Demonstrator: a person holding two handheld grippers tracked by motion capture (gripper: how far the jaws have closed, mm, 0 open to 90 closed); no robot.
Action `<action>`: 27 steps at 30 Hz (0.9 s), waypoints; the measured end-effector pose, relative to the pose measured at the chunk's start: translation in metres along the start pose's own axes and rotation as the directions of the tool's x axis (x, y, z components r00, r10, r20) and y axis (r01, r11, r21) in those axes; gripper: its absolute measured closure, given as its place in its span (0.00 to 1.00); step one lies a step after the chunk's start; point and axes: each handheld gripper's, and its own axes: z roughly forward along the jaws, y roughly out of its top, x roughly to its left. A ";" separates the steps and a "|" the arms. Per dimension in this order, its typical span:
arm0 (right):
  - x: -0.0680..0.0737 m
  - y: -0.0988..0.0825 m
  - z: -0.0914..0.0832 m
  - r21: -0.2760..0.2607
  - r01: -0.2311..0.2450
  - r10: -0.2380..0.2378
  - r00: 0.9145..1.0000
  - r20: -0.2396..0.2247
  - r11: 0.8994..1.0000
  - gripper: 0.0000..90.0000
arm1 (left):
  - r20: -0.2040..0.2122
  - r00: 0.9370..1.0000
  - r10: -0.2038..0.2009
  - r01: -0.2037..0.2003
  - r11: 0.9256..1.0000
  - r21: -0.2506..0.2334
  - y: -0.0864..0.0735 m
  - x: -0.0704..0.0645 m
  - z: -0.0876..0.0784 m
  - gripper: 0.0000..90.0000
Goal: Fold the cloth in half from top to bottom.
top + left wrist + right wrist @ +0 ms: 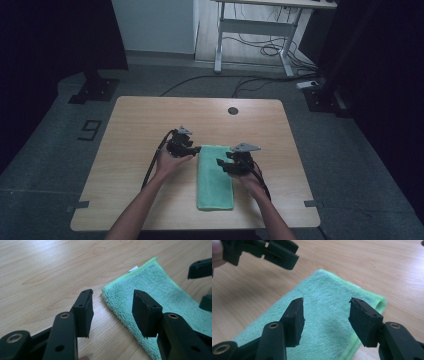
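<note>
Green towel (215, 176) lies folded flat, long axis near-to-far. Left gripper (196, 149) parted, empty, at its far-left corner. Right gripper (220, 165) parted, empty, over its right side.

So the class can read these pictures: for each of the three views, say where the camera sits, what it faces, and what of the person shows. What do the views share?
High view: above the person's side, facing forward and down on the table; both forearms, left gripper, right gripper.
Left gripper view: on that gripper, facing the green towel corner; own open jaws.
Right gripper view: over the towel; own open jaws.
Shared: towel, table.
</note>
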 end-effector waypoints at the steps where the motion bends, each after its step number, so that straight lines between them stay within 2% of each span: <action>1: -0.001 0.001 0.000 -0.002 0.002 -0.002 1.000 0.003 1.000 0.51 | 0.000 1.000 -0.001 0.001 1.000 -0.001 0.000 0.000 0.000 0.57; 5: -0.006 0.004 -0.001 -0.010 -0.006 0.006 1.000 -0.008 1.000 0.52 | 0.001 1.000 -0.004 0.004 1.000 -0.002 0.001 0.000 0.001 0.60; 14: -0.016 0.011 0.003 -0.002 -0.008 0.008 1.000 0.025 1.000 0.52 | -0.004 1.000 -0.011 0.011 1.000 0.000 0.003 0.001 0.004 0.59; 20: -0.025 0.006 0.010 0.016 -0.030 0.030 0.998 0.049 0.999 0.52 | -0.005 1.000 -0.011 0.011 1.000 0.004 0.003 0.002 0.006 0.59; 27: -0.031 0.005 0.014 0.009 -0.043 0.042 0.997 0.059 0.999 0.52 | -0.011 1.000 -0.015 0.015 1.000 0.010 0.002 0.002 0.011 0.60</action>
